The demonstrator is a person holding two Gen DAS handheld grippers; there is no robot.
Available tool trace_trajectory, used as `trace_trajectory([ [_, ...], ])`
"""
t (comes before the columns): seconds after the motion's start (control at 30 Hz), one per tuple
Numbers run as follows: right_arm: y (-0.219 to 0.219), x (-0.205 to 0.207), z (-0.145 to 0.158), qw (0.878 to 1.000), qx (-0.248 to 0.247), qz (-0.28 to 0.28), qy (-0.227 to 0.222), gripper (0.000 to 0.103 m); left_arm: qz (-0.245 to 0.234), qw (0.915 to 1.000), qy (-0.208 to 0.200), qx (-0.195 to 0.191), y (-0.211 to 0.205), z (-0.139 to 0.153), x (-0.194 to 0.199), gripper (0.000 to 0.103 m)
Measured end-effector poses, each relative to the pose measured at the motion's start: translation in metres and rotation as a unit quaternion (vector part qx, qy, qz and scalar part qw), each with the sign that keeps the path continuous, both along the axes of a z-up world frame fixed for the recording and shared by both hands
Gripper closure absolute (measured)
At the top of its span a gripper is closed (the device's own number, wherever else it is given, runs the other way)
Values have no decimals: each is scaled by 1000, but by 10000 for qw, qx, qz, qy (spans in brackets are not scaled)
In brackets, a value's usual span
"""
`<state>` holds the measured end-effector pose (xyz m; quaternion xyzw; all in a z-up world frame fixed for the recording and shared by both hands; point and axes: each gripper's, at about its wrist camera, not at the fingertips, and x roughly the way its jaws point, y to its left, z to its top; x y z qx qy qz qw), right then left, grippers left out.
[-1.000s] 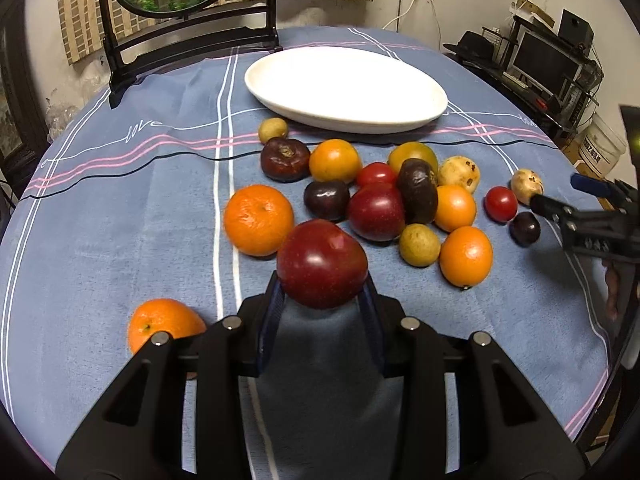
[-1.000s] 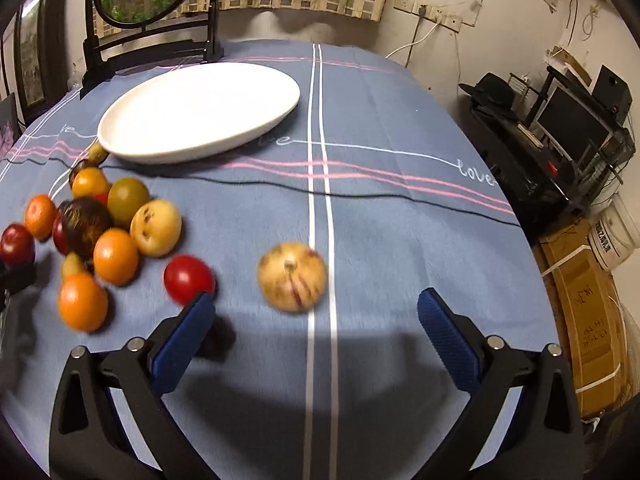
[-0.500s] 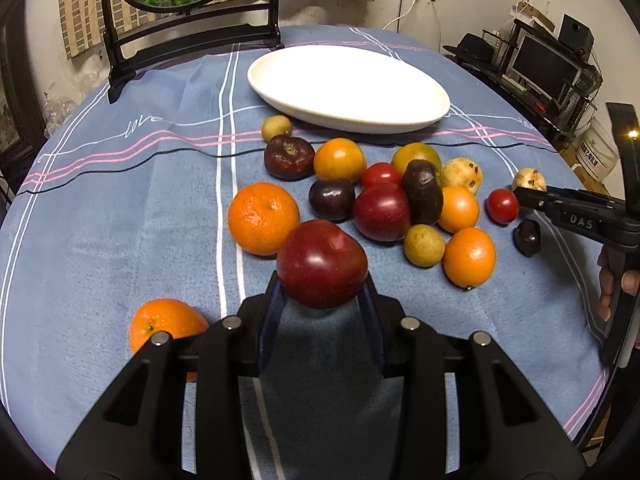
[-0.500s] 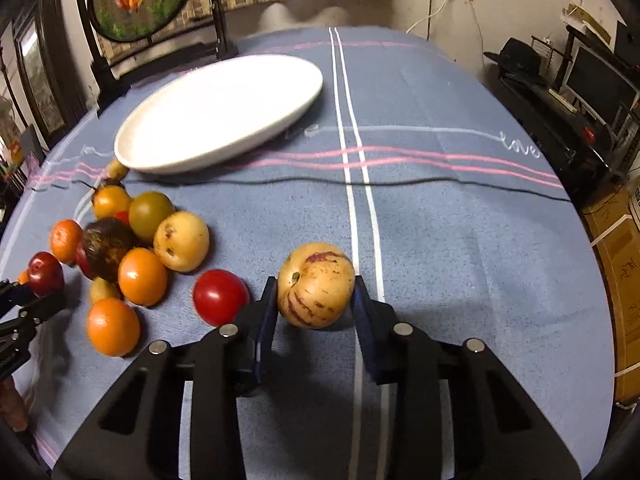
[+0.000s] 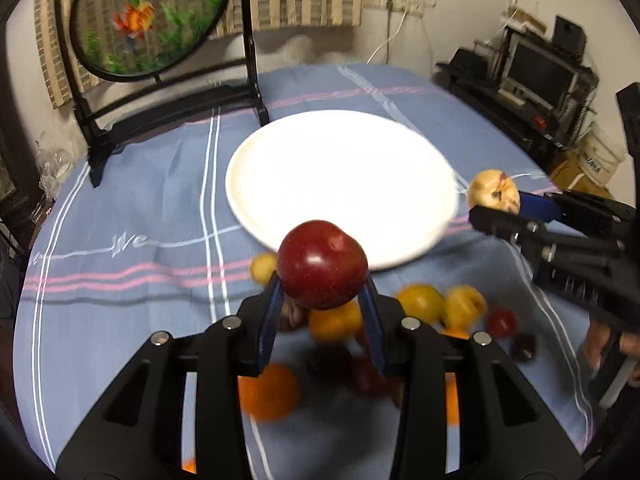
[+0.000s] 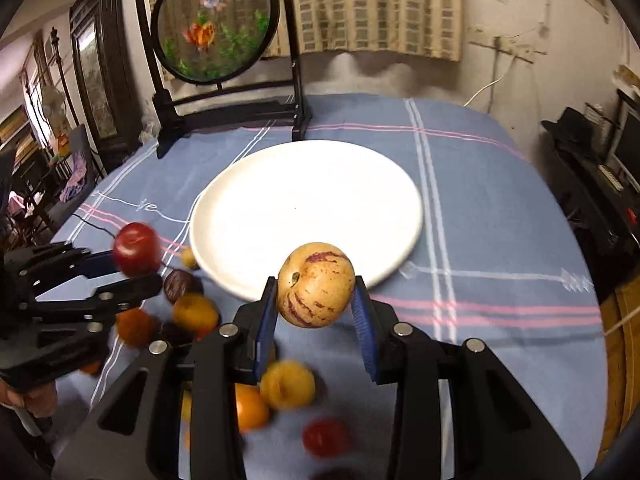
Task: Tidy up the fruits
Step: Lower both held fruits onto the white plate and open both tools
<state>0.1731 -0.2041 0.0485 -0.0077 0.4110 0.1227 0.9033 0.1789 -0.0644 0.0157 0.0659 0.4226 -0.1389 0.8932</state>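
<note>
My left gripper (image 5: 322,300) is shut on a dark red plum (image 5: 322,264) and holds it in the air just short of the near rim of the white plate (image 5: 320,172). My right gripper (image 6: 316,312) is shut on a yellow fruit with purple streaks (image 6: 316,284), also raised near the plate (image 6: 304,204). Each gripper shows in the other's view: the right one with its fruit (image 5: 494,196), the left one with the plum (image 6: 136,248). Several oranges, plums and yellow fruits (image 5: 420,304) lie blurred on the cloth below.
A round painted screen on a black stand (image 5: 152,20) stands behind the plate. The table wears a blue striped cloth (image 6: 500,208). A shelf with a monitor (image 5: 548,72) stands to the right, beyond the table edge.
Both grippers have risen and moved forward toward the plate with their fruits. A second ago the right gripper was open around the yellow fruit; it shut on it and lifted it.
</note>
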Motion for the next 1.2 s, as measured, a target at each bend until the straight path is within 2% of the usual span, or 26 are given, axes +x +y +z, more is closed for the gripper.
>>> trace_trajectory([
  [0.13,13,31,-14,9996,-221,-7,185,66,138,9989,454,64,-6,-21,49,64],
  [0.23,16,47,-26,9988,-323,-9,375,66,165,9989,405,175,-10,-26,68,64],
  [0.3,19,53,-30,9982,-422,13,426,62,163,9979,625,8,-11,-30,82,63],
  [0.37,21,54,-30,9979,-535,-12,371,58,195,9976,670,3,-12,-33,91,62],
  [0.43,20,52,-27,9981,-548,-42,285,50,256,9981,565,29,-12,-31,90,51],
  [0.47,18,49,-24,9983,-523,-44,238,49,282,9982,526,-20,-11,-29,89,43],
  [0.5,17,47,-22,9985,-505,-54,213,49,316,9983,477,-72,-9,-26,87,39],
  [0.57,10,39,-17,9989,-427,-87,194,49,347,9987,369,-99,-4,-19,80,38],
  [0.63,0,27,-11,9993,-305,-165,152,48,365,9990,221,-102,4,-11,67,32],
  [0.73,-16,3,-2,9993,-174,-327,-10,36,469,9989,-10,-62,20,-1,42,25],
  [0.97,-43,-56,-3,9976,29,-692,-70,36,668,9973,-310,75,57,8,-31,20],
  [1.2,-48,-107,-12,9963,179,-836,-10,36,764,9968,-157,184,86,-8,-88,18],
])
